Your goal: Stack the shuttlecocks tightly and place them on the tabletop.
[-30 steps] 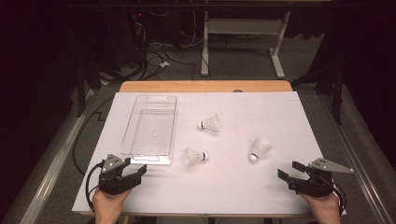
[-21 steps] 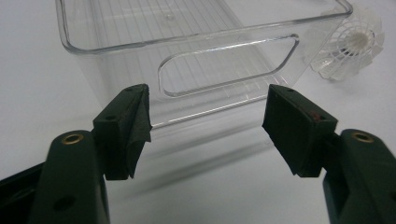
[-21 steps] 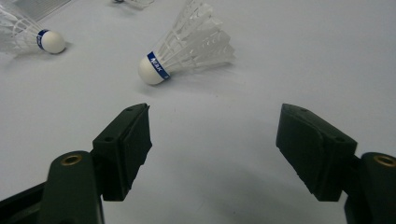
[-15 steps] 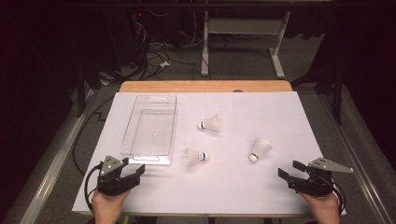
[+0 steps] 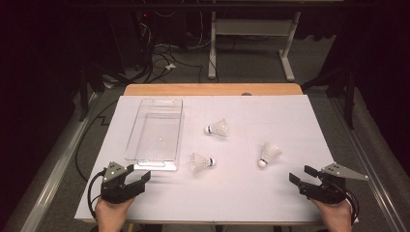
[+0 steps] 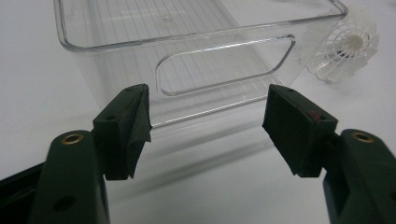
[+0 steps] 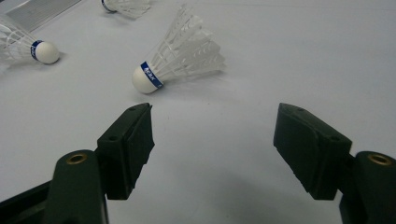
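- We hold the right gripper (image 5: 303, 176) at the table's near right edge, jaws spread apart and empty.
- The nearest shuttlecock (image 5: 268, 154) lies ahead and to its left, cork toward us, feathers pointing away.
- The left gripper (image 5: 137, 174), also spread and empty, faces the clear bin (image 5: 155, 129).

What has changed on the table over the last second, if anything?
Nothing has visibly changed. The left gripper and right gripper rest open at the near edge of the table, holding nothing, just as before. The three shuttlecocks lie where they did, outside the clear tray.
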{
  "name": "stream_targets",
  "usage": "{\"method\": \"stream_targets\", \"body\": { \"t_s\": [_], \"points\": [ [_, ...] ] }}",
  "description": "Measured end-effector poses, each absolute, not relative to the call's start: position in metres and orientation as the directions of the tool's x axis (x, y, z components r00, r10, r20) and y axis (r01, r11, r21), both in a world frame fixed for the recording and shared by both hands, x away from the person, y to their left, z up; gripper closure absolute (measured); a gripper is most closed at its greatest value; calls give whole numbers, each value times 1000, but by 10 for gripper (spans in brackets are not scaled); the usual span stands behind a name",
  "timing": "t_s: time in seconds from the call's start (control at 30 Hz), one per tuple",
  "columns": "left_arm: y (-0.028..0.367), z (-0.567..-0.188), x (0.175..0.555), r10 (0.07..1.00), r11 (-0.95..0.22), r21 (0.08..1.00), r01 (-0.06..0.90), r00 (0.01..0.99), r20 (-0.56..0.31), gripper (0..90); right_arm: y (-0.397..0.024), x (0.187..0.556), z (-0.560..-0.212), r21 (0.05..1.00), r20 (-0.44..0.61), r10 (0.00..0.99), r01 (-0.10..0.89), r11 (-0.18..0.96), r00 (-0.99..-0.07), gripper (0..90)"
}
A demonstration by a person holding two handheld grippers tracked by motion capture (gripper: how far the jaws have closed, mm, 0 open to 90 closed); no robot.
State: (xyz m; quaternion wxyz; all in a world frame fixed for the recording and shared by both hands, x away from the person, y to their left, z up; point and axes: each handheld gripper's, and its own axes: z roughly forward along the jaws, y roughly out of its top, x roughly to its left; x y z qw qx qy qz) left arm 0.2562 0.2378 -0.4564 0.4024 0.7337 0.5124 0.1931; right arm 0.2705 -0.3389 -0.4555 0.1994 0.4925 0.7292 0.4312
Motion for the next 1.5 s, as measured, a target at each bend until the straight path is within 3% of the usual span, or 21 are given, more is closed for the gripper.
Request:
{"method": "stream_targets", "body": {
  "t_s": [1.5],
  "points": [
    [237,-456,255,902,-155,790,593,412,-132,325,-308,274,-442,845,84,857,492,209,-508,300]
  ]
}}
